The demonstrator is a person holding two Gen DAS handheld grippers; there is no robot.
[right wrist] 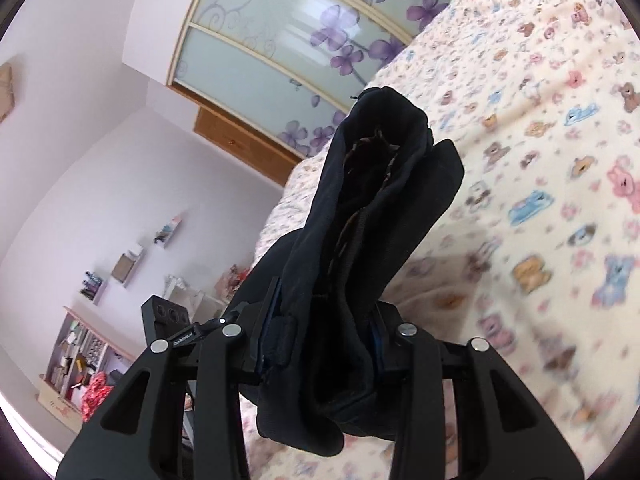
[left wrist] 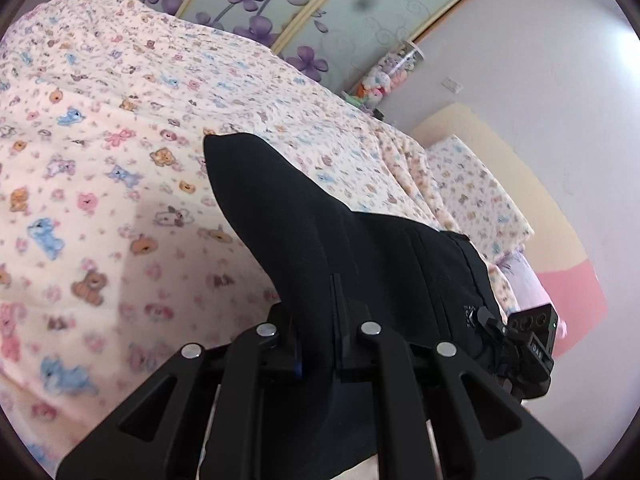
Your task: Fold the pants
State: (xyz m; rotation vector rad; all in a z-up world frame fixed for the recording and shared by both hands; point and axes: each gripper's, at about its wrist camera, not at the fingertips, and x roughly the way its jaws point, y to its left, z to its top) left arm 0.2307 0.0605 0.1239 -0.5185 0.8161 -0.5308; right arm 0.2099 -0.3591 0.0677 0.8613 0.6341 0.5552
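Bed [left wrist: 120, 208] under a bear-print cover [right wrist: 540, 168], a matching pillow [left wrist: 476, 196] at its head.

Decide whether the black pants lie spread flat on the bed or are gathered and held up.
Gathered and held up: the pants bunch in thick layers between both tongs, right and left, above the bedspread.

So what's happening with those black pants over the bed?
A person is folding black pants with a hand-held tool in each hand. The left tool is shut on a thin edge of the fabric, and the right tool grips a thick bunch. Both hold them above the teddy-bear bedspread.
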